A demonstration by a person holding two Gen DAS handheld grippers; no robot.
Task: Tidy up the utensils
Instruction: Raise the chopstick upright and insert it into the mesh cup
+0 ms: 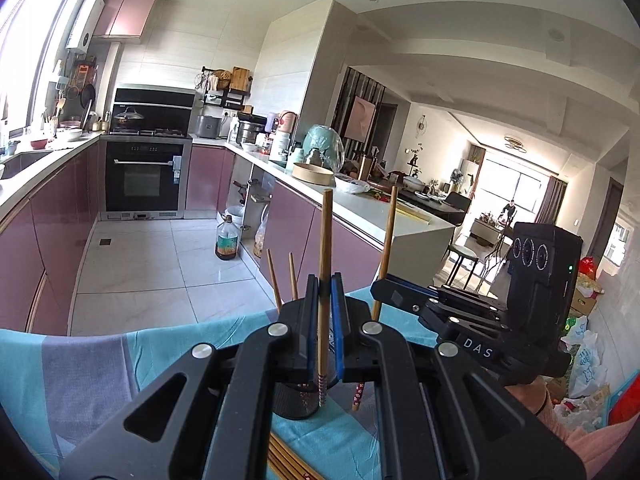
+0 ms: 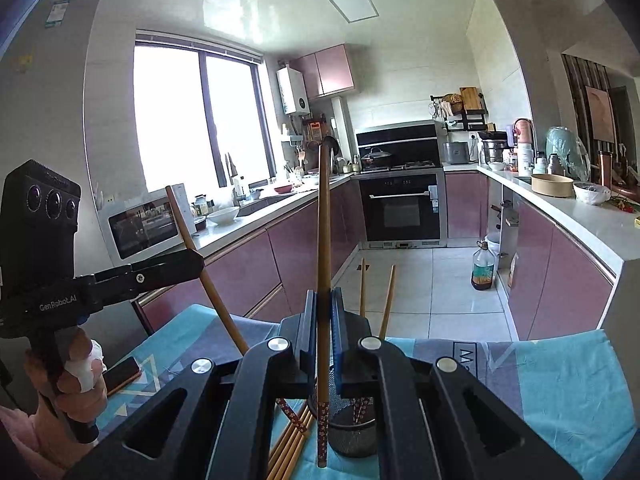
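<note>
The left gripper point(image 1: 325, 284) pinches one chopstick point(image 1: 325, 248) between its fingers, held upright, its patterned tip hanging just below them over the black mesh cup point(image 1: 294, 404). The right gripper point(image 2: 325, 298) likewise pinches its own chopstick point(image 2: 323, 240) upright; that patterned tip hangs below the fingers, at the near rim of the mesh cup point(image 2: 354, 438), and whether it is inside or just outside the rim is hard to tell. Two chopsticks point(image 2: 376, 296) already stand in the cup, poking up beyond the right fingers. A bundle of loose chopsticks point(image 2: 290, 444) lies on the blue cloth point(image 2: 560, 392), to the left of and below the fingers.

The risk I see is crowding. Both grippers hover over the same small cup, so lowering together could knock the two held sticks against each other or against the standing pair. The cup looks light; a tip landing on its rim might tip it or skid off onto the cloth. Each stick is clamped at a single point, so a bump could make it pivot and slip.
</note>
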